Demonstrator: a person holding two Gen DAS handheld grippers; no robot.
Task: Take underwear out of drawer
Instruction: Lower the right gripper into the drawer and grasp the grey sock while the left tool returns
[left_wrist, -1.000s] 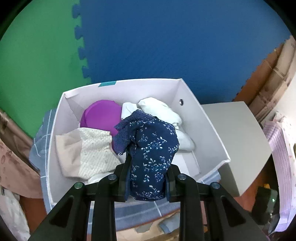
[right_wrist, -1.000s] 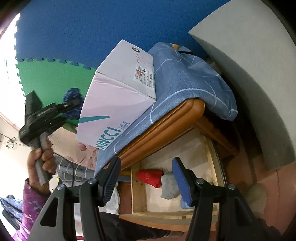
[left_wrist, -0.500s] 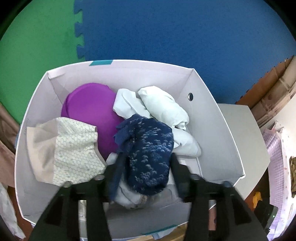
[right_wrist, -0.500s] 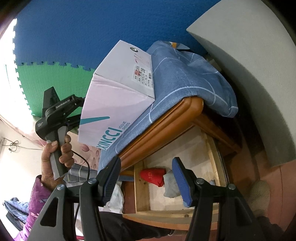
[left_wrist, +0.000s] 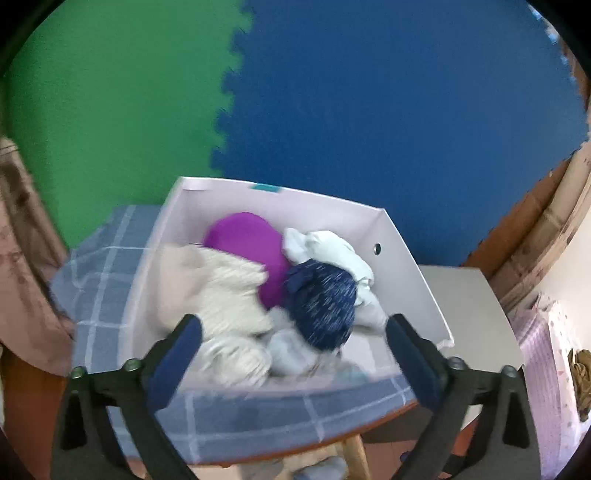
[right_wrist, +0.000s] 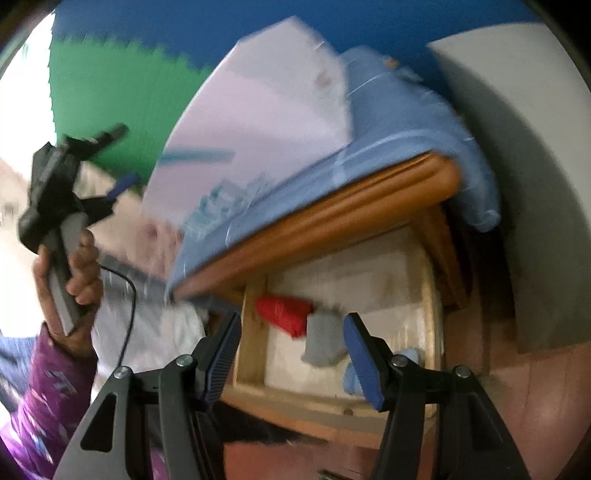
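your left gripper (left_wrist: 291, 339) is standing with its jaws spread wide and nothing between them; they have just been opening, and the navy patterned underwear (left_wrist: 321, 306) is lying loose in the white box (left_wrist: 406, 258), at about twelve o'clock from the fingertips, on top of a cream garment (left_wrist: 218, 291), a purple piece (left_wrist: 247, 236) and a white one (left_wrist: 328, 251).

your right gripper (right_wrist: 291, 354) is hovering with its jaws partly apart and empty, looking down into the open wooden drawer (right_wrist: 255, 332). in there a red piece (right_wrist: 284, 310) is sitting at about eleven o'clock from the tips, a grey piece (right_wrist: 321, 339) at roughly twelve, just beside it, and a light blue one (right_wrist: 352, 376) is peeking out at three o'clock behind the right finger.

you are probably dealing with light, limp cloth that is going to sag and slide rather than resist. you are likely best pinching a bunched fold near the middle of the grey or red piece, deep enough that the pads are catching several layers, since a thin edge may slip free.
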